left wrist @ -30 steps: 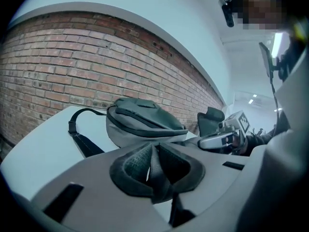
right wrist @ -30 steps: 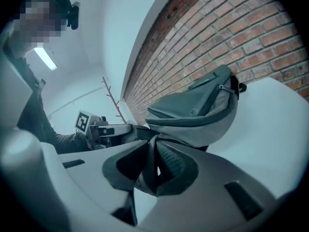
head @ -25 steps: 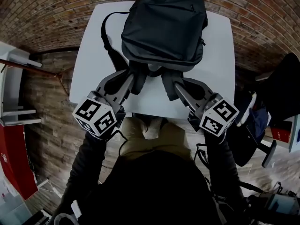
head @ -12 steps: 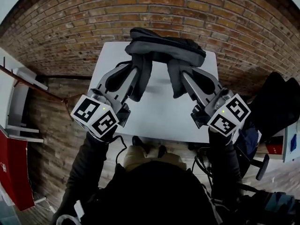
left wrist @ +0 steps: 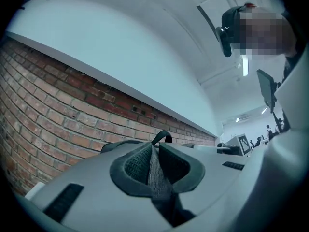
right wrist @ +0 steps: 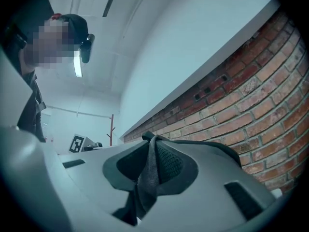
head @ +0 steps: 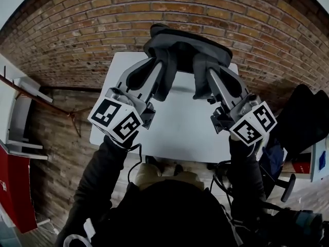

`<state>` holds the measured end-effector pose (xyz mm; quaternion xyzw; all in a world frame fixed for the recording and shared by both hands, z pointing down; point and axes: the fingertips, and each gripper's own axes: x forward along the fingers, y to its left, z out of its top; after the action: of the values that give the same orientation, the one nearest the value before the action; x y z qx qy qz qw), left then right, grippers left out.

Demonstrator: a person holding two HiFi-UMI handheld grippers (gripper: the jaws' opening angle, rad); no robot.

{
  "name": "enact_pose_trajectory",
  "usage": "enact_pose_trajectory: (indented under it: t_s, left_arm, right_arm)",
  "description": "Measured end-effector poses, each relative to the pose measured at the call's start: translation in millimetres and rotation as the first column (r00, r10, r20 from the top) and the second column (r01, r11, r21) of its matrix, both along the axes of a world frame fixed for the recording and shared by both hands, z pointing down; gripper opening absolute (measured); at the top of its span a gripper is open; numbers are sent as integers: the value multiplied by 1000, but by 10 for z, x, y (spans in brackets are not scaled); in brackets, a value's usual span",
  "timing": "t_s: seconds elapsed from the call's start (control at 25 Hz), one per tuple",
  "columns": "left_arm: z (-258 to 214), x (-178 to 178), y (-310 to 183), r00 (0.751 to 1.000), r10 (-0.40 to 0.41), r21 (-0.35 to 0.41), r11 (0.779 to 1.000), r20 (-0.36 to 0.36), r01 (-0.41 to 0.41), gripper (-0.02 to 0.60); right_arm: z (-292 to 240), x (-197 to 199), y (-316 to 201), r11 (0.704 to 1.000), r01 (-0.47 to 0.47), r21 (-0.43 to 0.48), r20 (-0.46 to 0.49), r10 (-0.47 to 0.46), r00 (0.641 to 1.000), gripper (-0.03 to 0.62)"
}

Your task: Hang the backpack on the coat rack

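Note:
The dark grey backpack hangs in the air in front of the brick wall, seen in the head view from above its top edge. My left gripper is shut on its left shoulder strap. My right gripper is shut on the right shoulder strap. In both gripper views the mesh strap is pinched upright between the dark pads, with the bag's top handle just beyond. A thin brown coat rack stands far off by the white wall in the right gripper view.
Below the bag is a white table set against the brick wall. A dark chair with clothing stands at the right, a red cabinet and white shelves at the left. A person's head shows behind each gripper.
The backpack lay flat on the table a second ago. Both grippers have risen with its straps, and the bag now hangs clear of the table.

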<state>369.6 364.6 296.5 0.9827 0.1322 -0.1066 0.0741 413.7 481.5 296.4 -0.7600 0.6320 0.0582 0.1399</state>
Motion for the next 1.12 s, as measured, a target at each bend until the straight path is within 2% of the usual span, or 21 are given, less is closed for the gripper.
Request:
enact_pose_trajectory:
  t_s: [0.2,0.44,0.64,0.96,1.12]
  left_arm:
    - [-204,-232,61,999,3,-11,1000,-51,-3,55]
    - [-571,-503,229,991,15,-11,1000,-131,-16,56]
    - [-750,-605,281,989,13,-25,1000,-148,-16,57]
    - [-365,-636,340,993,0,-11,1000,-121,-1,57]
    - [-412,-617,368,990,1,-9,1000,-143,-2,56]
  right_arm:
    - [-184,-126,115,999,16,49,0,-16,1000,52]
    - [-563,-445,231,992,66,109,-42,-62,997,52]
    - [-753,-548,261,986,88,141,-39,-84,996,52]
    - [-396,-581,315,988,63,140,-23,-60,998,48]
    - [-462,-545,364,984,67,166,-39,-61,997,48]
